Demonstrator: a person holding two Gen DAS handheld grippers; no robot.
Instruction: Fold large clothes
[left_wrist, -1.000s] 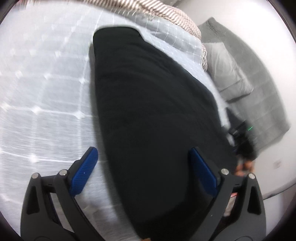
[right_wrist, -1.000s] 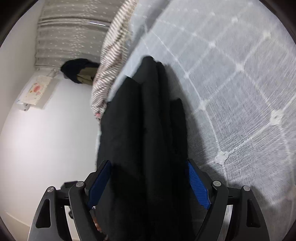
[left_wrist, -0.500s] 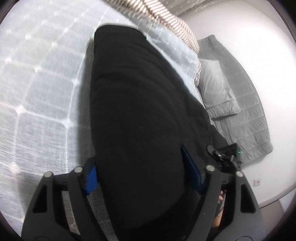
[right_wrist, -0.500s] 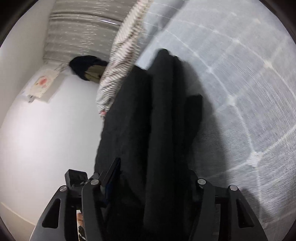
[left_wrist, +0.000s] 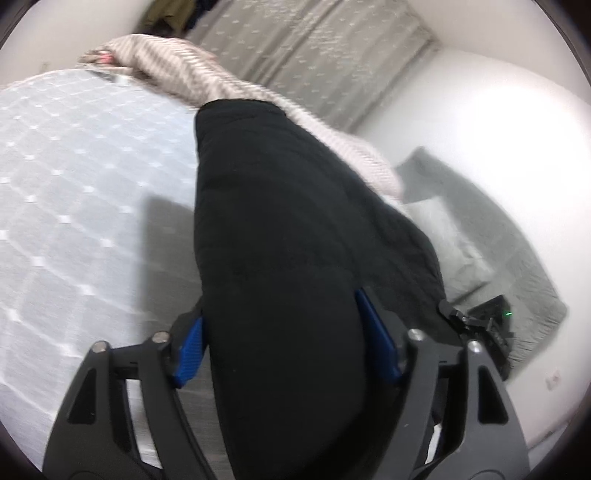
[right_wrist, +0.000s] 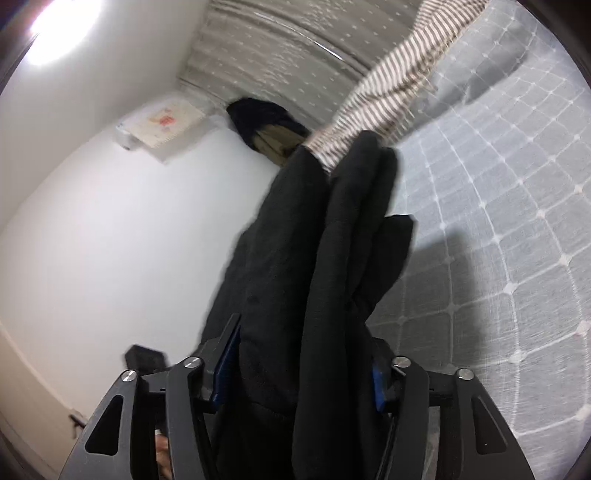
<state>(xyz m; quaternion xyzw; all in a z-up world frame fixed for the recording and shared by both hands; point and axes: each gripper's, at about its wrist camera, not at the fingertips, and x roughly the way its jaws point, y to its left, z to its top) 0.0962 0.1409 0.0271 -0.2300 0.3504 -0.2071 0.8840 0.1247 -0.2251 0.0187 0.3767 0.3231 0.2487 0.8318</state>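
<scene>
Both grippers are clamped on the same black garment (left_wrist: 288, 236): the left gripper (left_wrist: 284, 350) has its blue pads pressed against either side of a thick fold, and the right gripper (right_wrist: 299, 365) squeezes several stacked layers between its jaws.

Largest in view is the quilted mattress (left_wrist: 74, 206), pale with a white diamond stitch, spreading beneath and to the side. Over it hangs the garment, lifted off the surface and throwing a shadow on the quilting; from the right wrist it shows as three or four loose vertical folds. Beyond its far end a striped blanket (left_wrist: 177, 74) lies bunched along the mattress edge. A grey quilt (left_wrist: 498, 236) sits on the floor past the bed.

The likely trouble lies in those uneven layers. The right jaws grip a thick bundle, and an outer layer that is only lightly caught could slide free as the cloth is carried, spoiling the fold. The hanging far end sits close to the striped blanket and could drag or snag on it. Lowering the two ends unevenly would leave the bundle twisted.
</scene>
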